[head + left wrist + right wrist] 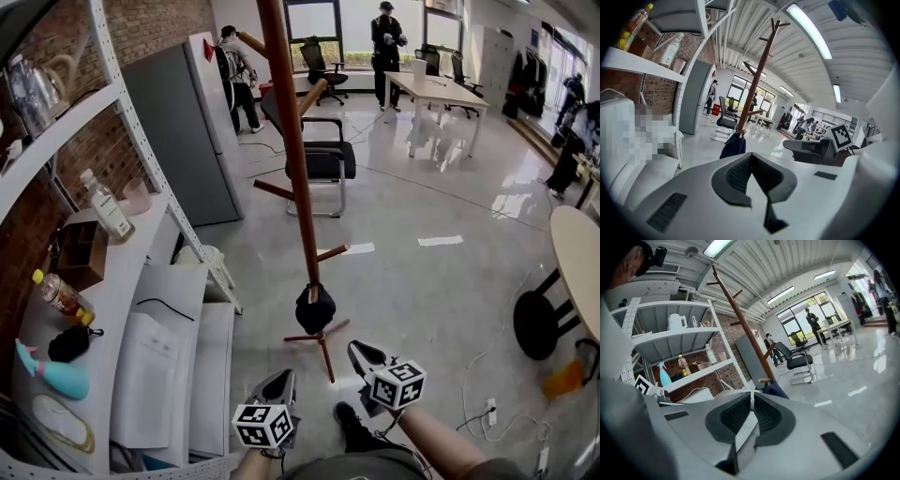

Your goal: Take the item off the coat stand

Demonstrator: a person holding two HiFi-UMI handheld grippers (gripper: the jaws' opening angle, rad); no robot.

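Note:
A brown wooden coat stand [292, 141] rises from the floor in front of me. A dark navy item [315, 307] hangs from a low peg near its base. It also shows in the left gripper view as a dark item [733, 146] on the stand [757, 79], and in the right gripper view as a dark item [776, 390] beside the pole [740, 319]. My left gripper [284, 380] and right gripper [356, 349] sit low, short of the stand, both shut with nothing held. Their pads meet in the left gripper [751, 157] and right gripper [752, 394] views.
A white shelf unit [141, 141] with bottles, a turquoise spray bottle [52, 373] and white cloth stands at my left. A grey cabinet [183, 131] and a black chair [319, 155] are behind the stand. A round table [577, 262] is at the right. People stand far back.

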